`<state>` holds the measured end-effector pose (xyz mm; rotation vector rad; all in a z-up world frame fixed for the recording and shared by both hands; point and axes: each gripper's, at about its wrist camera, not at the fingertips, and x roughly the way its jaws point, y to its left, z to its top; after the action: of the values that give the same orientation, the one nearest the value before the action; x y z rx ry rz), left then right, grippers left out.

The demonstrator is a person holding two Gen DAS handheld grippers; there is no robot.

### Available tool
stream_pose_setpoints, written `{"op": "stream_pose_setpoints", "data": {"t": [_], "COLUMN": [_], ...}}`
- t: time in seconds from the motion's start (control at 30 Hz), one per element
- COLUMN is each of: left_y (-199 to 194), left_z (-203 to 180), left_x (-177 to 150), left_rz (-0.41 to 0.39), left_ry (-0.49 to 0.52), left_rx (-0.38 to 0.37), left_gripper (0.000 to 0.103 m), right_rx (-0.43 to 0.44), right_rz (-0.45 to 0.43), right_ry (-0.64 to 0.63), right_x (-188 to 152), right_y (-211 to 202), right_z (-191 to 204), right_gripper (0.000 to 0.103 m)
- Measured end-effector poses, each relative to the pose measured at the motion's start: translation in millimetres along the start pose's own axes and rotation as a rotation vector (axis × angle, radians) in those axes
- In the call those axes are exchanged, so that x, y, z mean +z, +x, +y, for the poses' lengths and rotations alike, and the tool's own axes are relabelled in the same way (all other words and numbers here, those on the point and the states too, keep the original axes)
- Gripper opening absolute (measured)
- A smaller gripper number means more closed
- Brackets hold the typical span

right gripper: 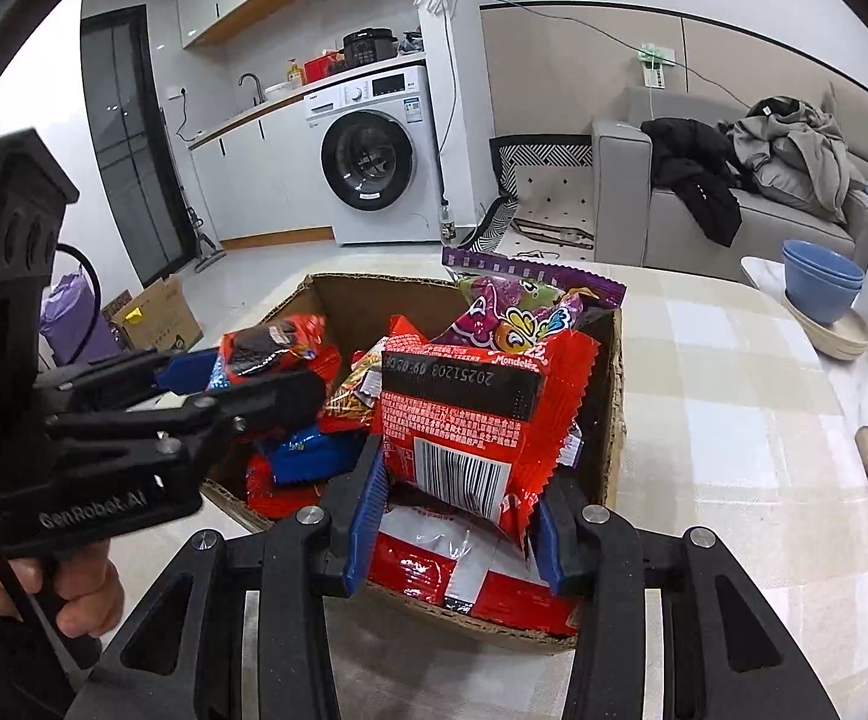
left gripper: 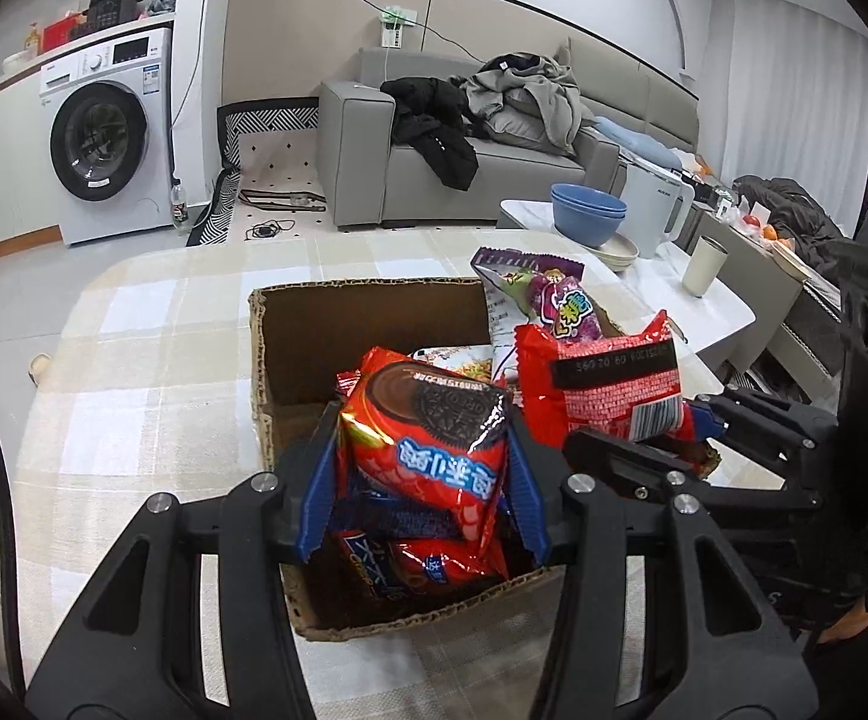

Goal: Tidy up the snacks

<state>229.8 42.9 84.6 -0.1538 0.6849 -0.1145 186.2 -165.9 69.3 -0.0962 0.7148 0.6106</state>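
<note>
Left wrist view: left tongs pinch a red cookie packet at mid-frame, blue pads on both of its long sides, held over the cardboard box on the checked tabletop. Right of it, the right tongs hold a second red packet by its lower edge, above the box's right side.

Right wrist view: right tongs are closed on the barcode packet, pads at its lower corners; the left tongs come in from the left with the cookie packet. More snacks lie in the box below, a purple candy bag propped at the far corner.

Handling, as a judgement: both packets look light, with glossy crinkly film likely slick under the pads. Contents are probably brittle biscuits, so a hard squeeze risks crumbs. Sealed end seams or the flat sides seem the safest hold. The film gives, so the packets may sag or twist when held at one end.
</note>
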Motion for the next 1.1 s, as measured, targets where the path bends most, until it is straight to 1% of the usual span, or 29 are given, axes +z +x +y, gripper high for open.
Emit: {"op": "stream_pose_setpoints", "data": {"t": [0.2, 0.27, 0.3, 0.43, 0.5, 0.53, 0.57, 0.6, 0.63, 0.67, 0.7, 0.83, 0.87, 0.93, 0.97, 1.0, 1.1], "left_y": [19, 22, 24, 25, 27, 24, 23, 20, 19, 16, 10, -10, -16, -30, -35, -40, -55], "left_z": [-1, -1, 0, 3, 3, 2, 2, 3, 3, 3, 4, 3, 0, -2, -3, -5, -5], "left_x": [-1, 2, 3, 3, 2, 0, -2, -3, -4, -6, -8, -18, -20, -26, -31, -36, -46], "left_rz": [0.019, 0.025, 0.024, 0.021, 0.020, 0.017, 0.016, 0.008, -0.003, -0.010, -0.014, -0.036, -0.044, -0.060, -0.071, -0.081, -0.094], "left_ry": [-0.004, -0.001, -0.006, -0.029, -0.028, -0.027, -0.026, -0.027, -0.031, -0.033, -0.036, -0.032, -0.029, -0.018, -0.014, -0.011, -0.008], "left_rx": [0.000, 0.004, 0.001, -0.004, -0.002, 0.000, 0.001, 0.001, 0.002, -0.004, -0.005, -0.002, 0.004, 0.008, 0.009, 0.014, 0.020], "left_gripper": [0.048, 0.048, 0.048, 0.051, 0.056, 0.058, 0.063, 0.067, 0.069, 0.073, 0.081, 0.083, 0.085, 0.091, 0.098, 0.102, 0.102], "right_rx": [-0.007, -0.002, 0.003, 0.000, 0.014, 0.019, 0.023, 0.020, 0.020, 0.028, 0.037, 0.047, 0.051, 0.059, 0.063, 0.066, 0.069], "right_rz": [0.011, -0.007, -0.019, -0.047, -0.059, -0.064, -0.071, -0.079, -0.096, -0.109, -0.112, -0.129, -0.133, -0.148, -0.154, -0.159, -0.168], "right_ry": [-0.017, -0.013, -0.012, -0.005, -0.008, -0.015, -0.023, -0.026, -0.023, -0.017, -0.013, -0.002, -0.002, 0.000, -0.002, -0.006, -0.019], "right_x": [-1, -1, -2, -7, -10, -12, -13, -16, -18, -19, -20, -25, -26, -30, -31, -34, -37], "right_y": [-3, -8, -12, -26, -33, -36, -40, -43, -47, -51, -53, -63, -65, -70, -72, -74, -78], "right_z": [1, -1, -2, -11, -13, -13, -13, -13, -14, -15, -15, -15, -13, -11, -10, -8, -5], "right_gripper": [0.043, 0.049, 0.050, 0.052, 0.054, 0.058, 0.070, 0.076, 0.081, 0.082, 0.083, 0.093, 0.097, 0.101, 0.102, 0.102, 0.102]}}
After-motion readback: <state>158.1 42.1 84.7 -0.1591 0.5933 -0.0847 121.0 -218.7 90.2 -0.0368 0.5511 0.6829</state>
